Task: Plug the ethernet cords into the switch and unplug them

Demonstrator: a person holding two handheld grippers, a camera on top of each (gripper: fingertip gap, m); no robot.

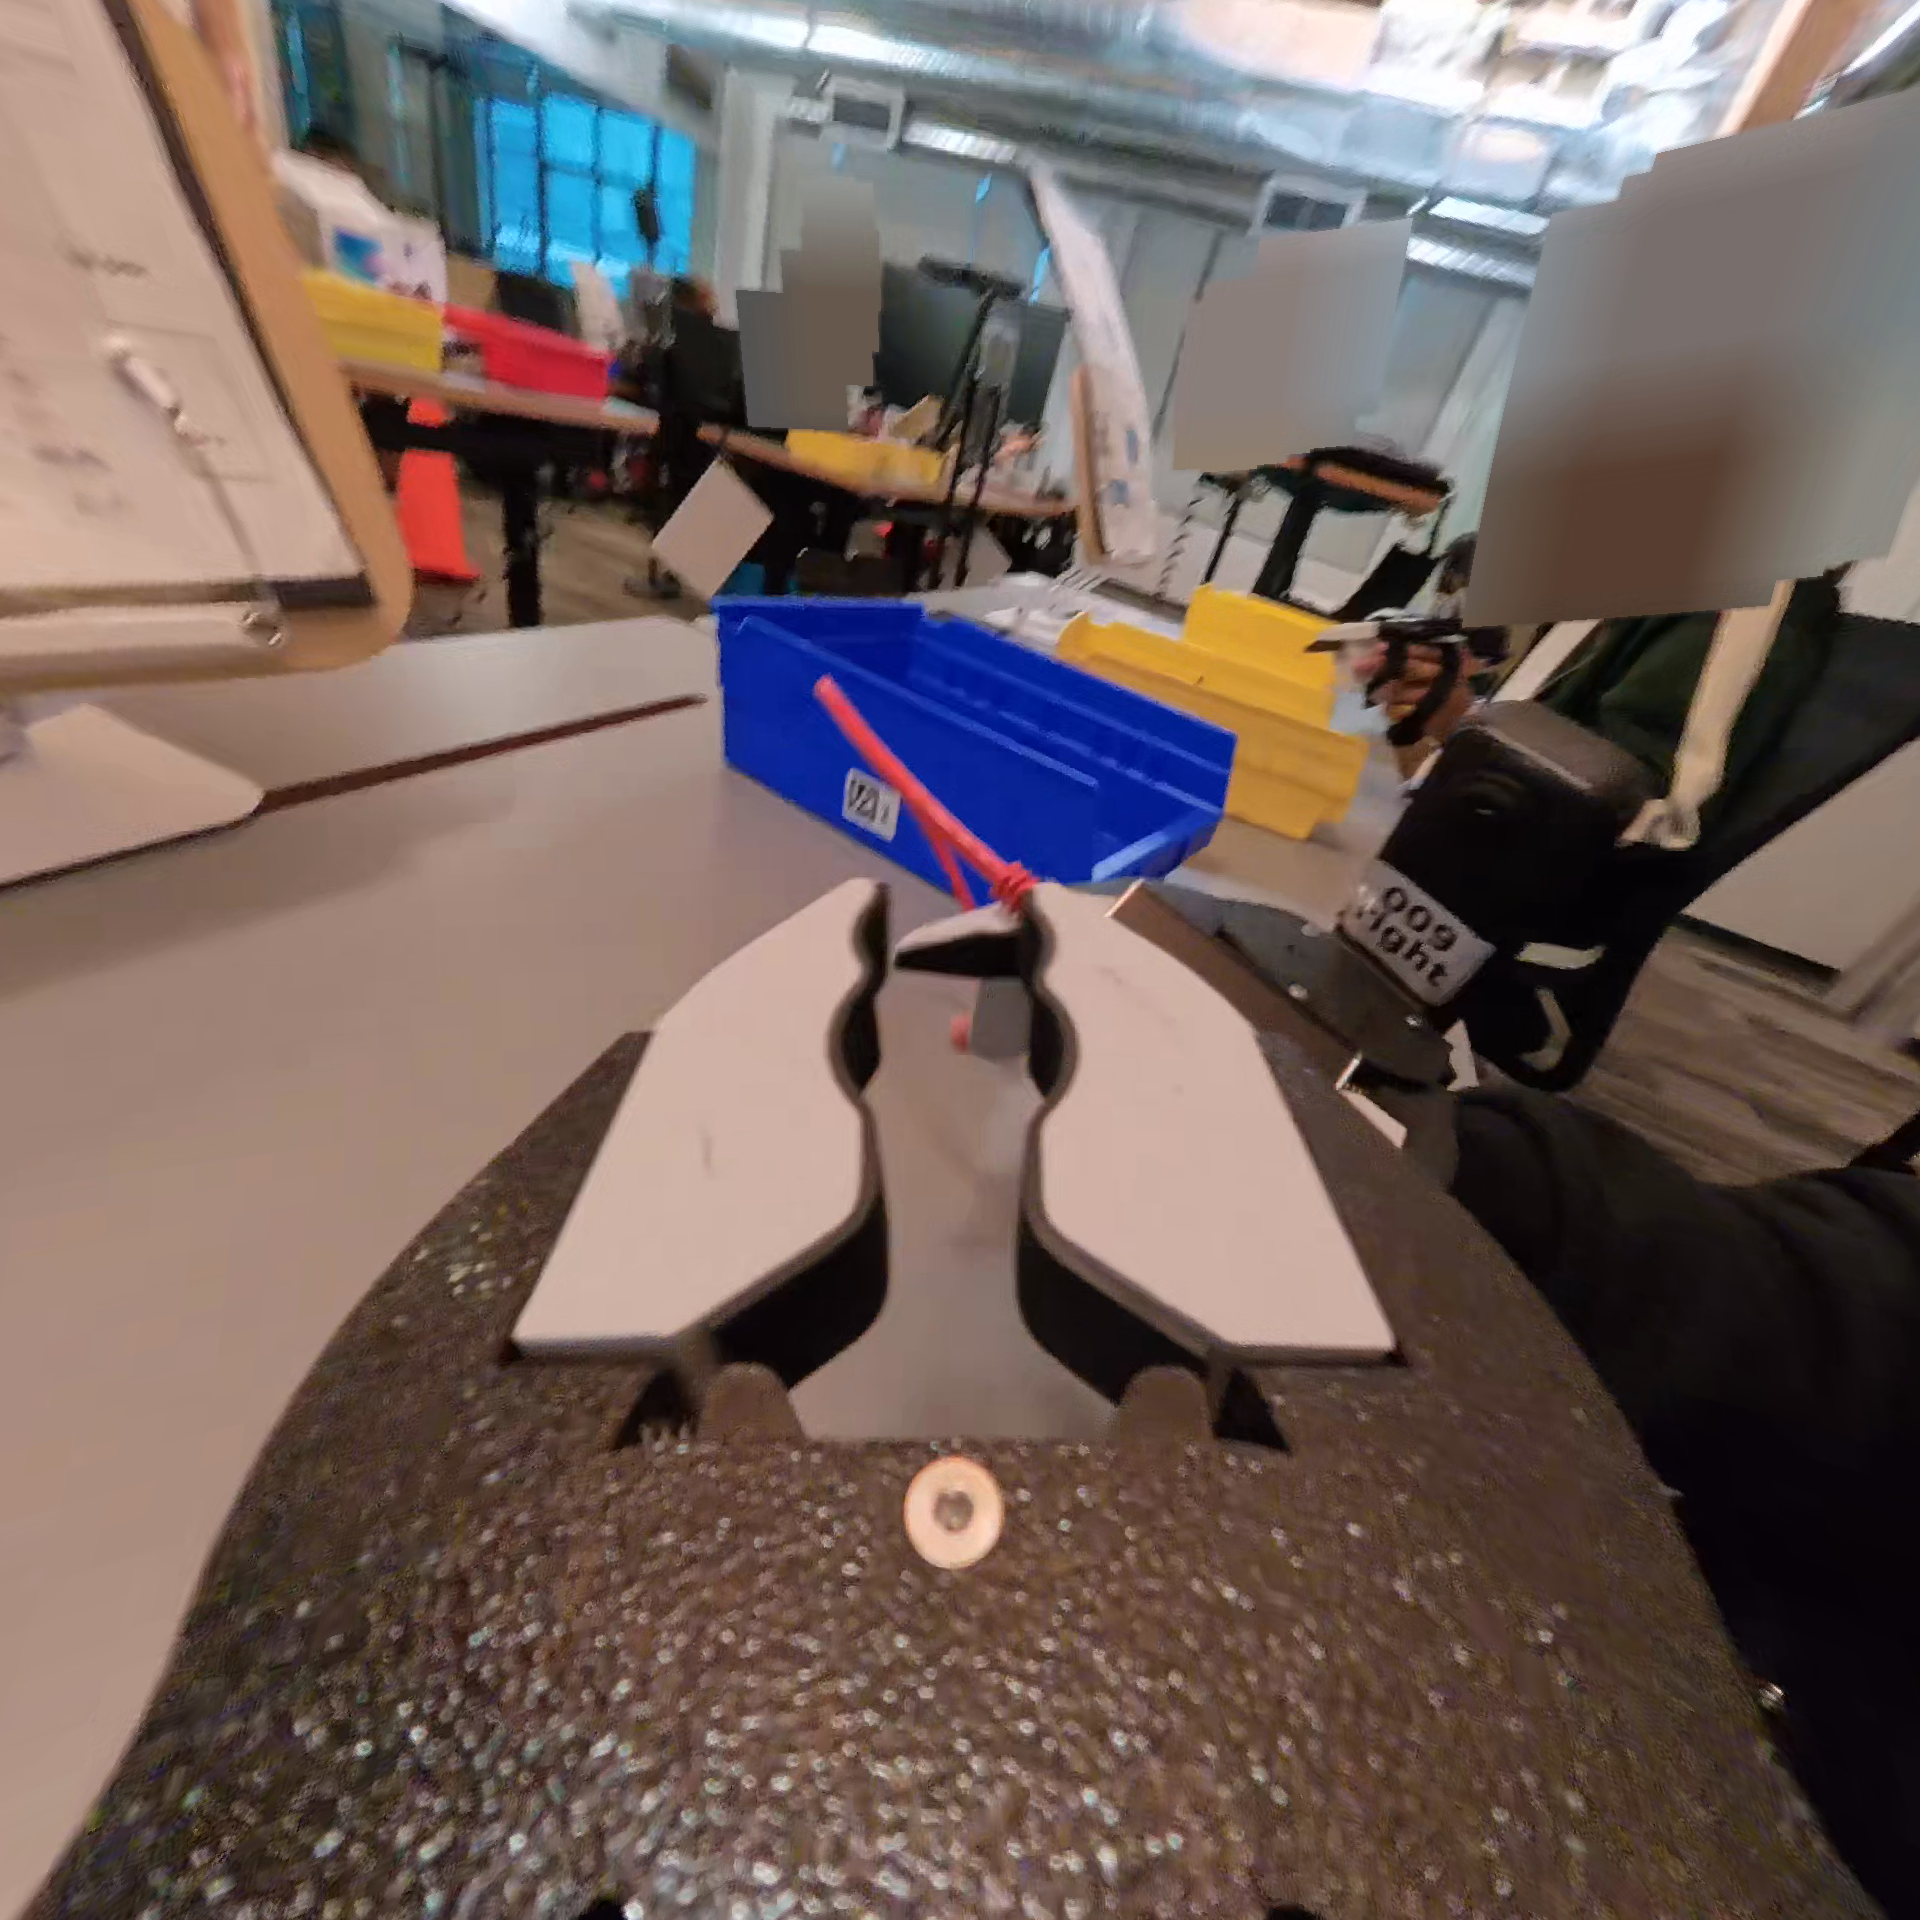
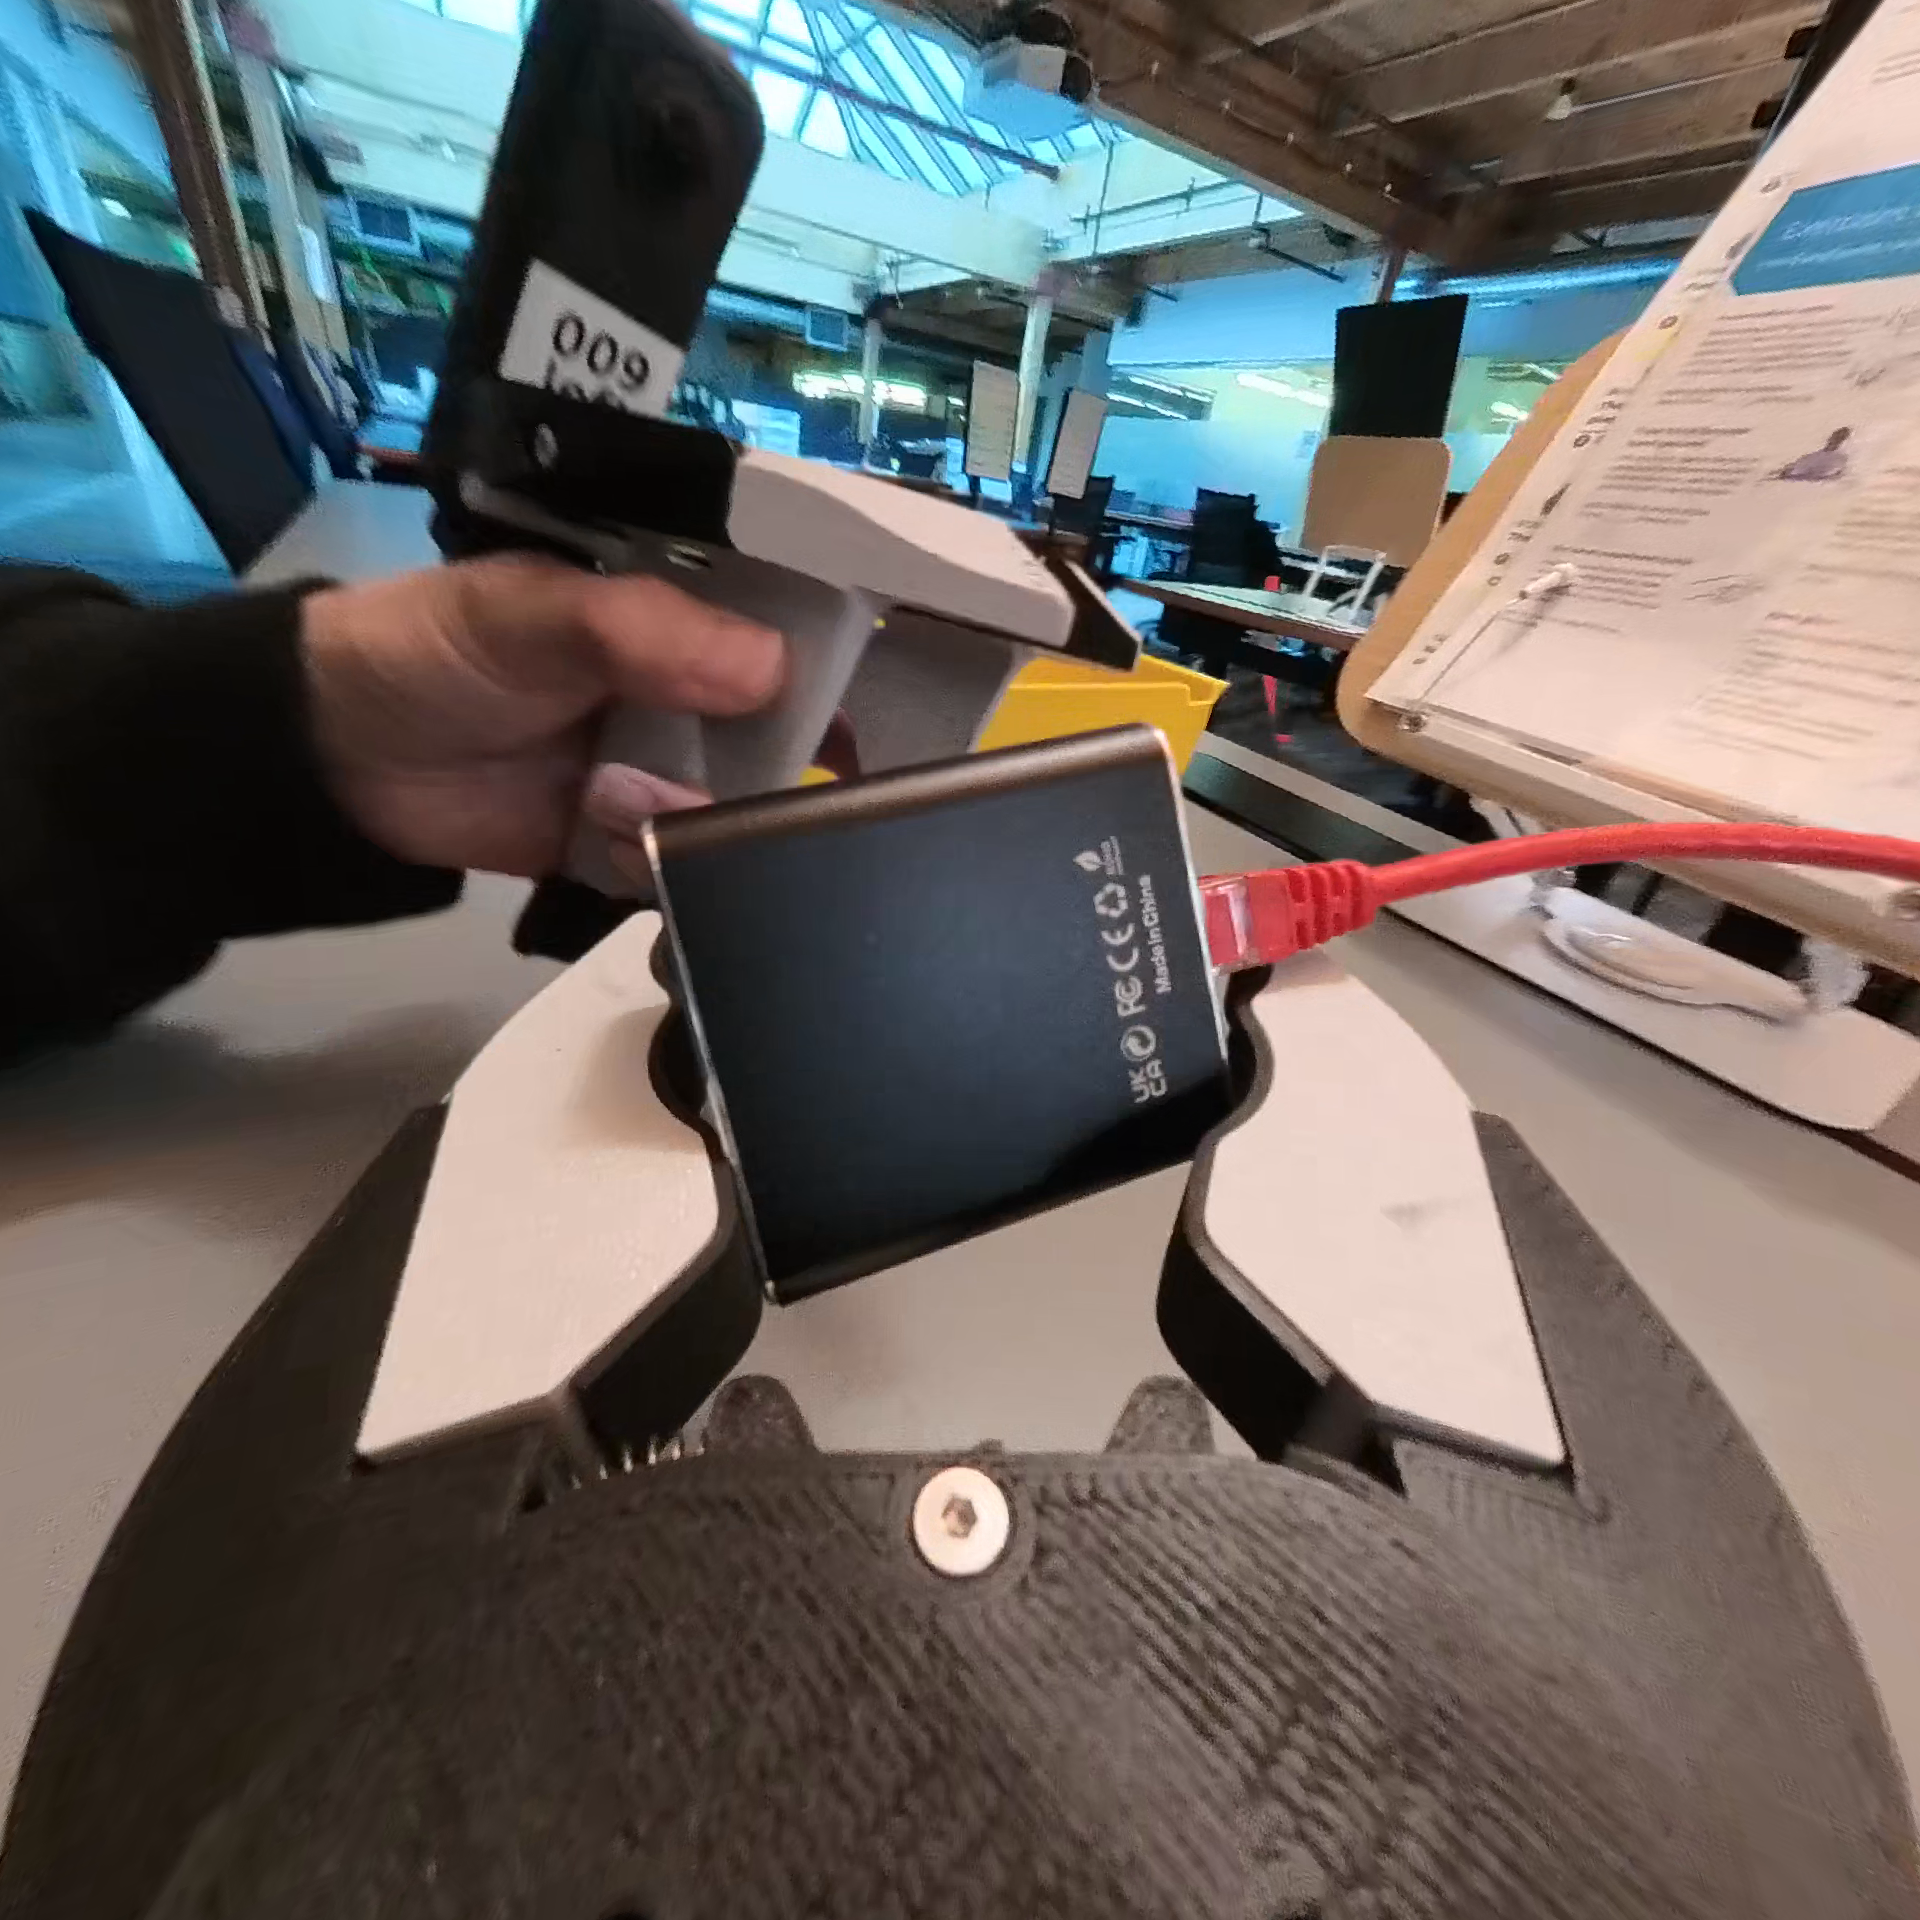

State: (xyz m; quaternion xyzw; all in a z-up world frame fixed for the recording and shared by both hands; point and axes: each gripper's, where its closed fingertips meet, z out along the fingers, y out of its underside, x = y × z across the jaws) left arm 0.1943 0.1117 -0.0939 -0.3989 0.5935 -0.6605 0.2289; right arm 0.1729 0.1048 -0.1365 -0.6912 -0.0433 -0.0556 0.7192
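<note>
My right gripper (image 2: 951,977) is shut on the black switch (image 2: 935,1018) and holds it tilted above the grey table (image 2: 1039,1351). A red ethernet cord (image 2: 1558,857) is plugged into the switch's right edge by its red plug (image 2: 1268,914) and runs off to the right. My left gripper (image 1: 961,925) is slightly open and holds nothing I can see. Its tips are just short of the switch's edge (image 1: 966,951) and the red cord (image 1: 904,790). In the right wrist view a hand holds the left gripper (image 2: 1081,623) up behind the switch.
A blue bin (image 1: 1039,748) and yellow bins (image 1: 1257,686) stand on the table beyond the grippers. A board with papers on a stand (image 1: 156,395) is at the left, and shows at the right in the right wrist view (image 2: 1714,468). A yellow bin (image 2: 1101,707) sits behind the switch.
</note>
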